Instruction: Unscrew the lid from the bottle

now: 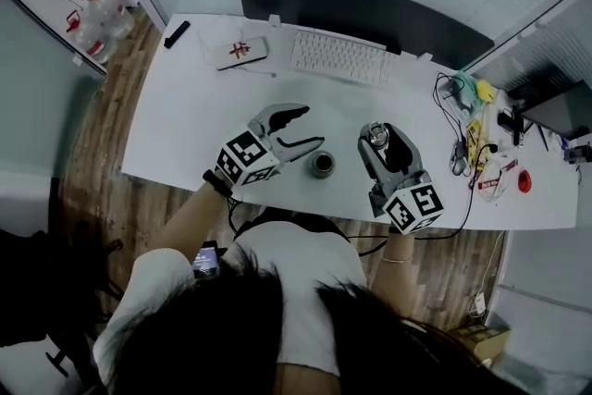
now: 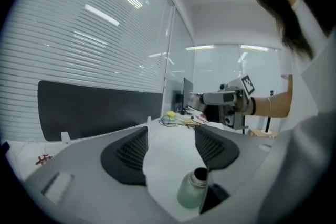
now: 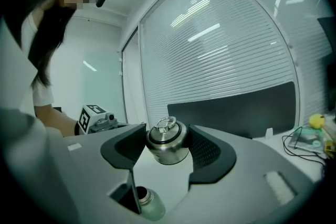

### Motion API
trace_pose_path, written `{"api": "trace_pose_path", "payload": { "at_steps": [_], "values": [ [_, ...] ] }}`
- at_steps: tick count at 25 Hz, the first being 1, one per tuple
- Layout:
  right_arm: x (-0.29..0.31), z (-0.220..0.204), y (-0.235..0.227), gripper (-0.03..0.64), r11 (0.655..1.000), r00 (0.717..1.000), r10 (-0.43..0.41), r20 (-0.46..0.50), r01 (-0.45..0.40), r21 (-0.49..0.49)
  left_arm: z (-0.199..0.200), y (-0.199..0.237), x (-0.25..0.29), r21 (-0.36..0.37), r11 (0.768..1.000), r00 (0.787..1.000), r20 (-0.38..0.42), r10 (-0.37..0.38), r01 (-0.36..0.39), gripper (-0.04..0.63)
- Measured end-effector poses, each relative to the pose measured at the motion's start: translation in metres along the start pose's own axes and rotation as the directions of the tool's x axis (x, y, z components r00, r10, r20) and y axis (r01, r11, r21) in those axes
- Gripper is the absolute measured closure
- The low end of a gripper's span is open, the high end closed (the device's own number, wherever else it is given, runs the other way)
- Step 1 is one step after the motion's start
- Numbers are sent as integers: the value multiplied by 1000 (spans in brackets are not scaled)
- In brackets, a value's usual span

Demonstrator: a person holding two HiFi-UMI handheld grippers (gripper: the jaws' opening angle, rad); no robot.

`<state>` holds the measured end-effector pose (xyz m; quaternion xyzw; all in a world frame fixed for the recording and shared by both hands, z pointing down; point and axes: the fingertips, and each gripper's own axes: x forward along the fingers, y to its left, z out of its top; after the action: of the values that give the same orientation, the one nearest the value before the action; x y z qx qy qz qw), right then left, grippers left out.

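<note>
1. The white desk [image 1: 185,106] is being viewed steeply from above by the head camera, over the person's dark hair [image 1: 240,328] and from well off. The keyboard [image 1: 340,56], monitor [image 1: 361,14], left gripper [image 1: 313,127] and right gripper [image 1: 377,137] are all being taken in.
2. The left gripper view is being aimed about level along its own jaws, across the desk toward the right gripper [image 2: 207,98]. The window blinds [image 2: 79,50] are being kept on its left, and the bottle [image 2: 191,191] is being seen close below.
3. The right gripper view is being aimed the opposite way, toward the left gripper [image 3: 107,120], with the blinds on its right. The lid [image 3: 167,140] is being filmed very near.
4. The bottle, monitor and desk are being shared by all three views.
</note>
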<state>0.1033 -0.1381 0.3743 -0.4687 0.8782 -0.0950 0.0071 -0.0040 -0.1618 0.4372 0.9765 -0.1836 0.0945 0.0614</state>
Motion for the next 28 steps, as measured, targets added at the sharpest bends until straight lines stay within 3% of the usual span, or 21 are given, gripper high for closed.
{"api": "trace_pose_path", "payload": {
  "at_steps": [6, 12, 18, 28],
  "values": [
    [-6, 22, -4, 365, 992, 991, -126, 44, 126, 4, 28, 1, 1, -42, 995, 993, 72, 88, -85, 297],
    [-16, 34, -11, 365, 976, 972, -220, 82, 220, 7, 41, 4, -5, -108, 975, 973, 110, 204, -193, 339],
    [-22, 34, -10, 365, 971, 968, -236, 89, 238, -4, 45, 2, -15, -81, 960, 956, 98, 276, -269, 423],
    [-23, 23, -1, 365, 977, 975, -210, 71, 211, -9, 39, 2, -29, -102, 932, 927, 112, 358, -348, 535]
  ]
}}
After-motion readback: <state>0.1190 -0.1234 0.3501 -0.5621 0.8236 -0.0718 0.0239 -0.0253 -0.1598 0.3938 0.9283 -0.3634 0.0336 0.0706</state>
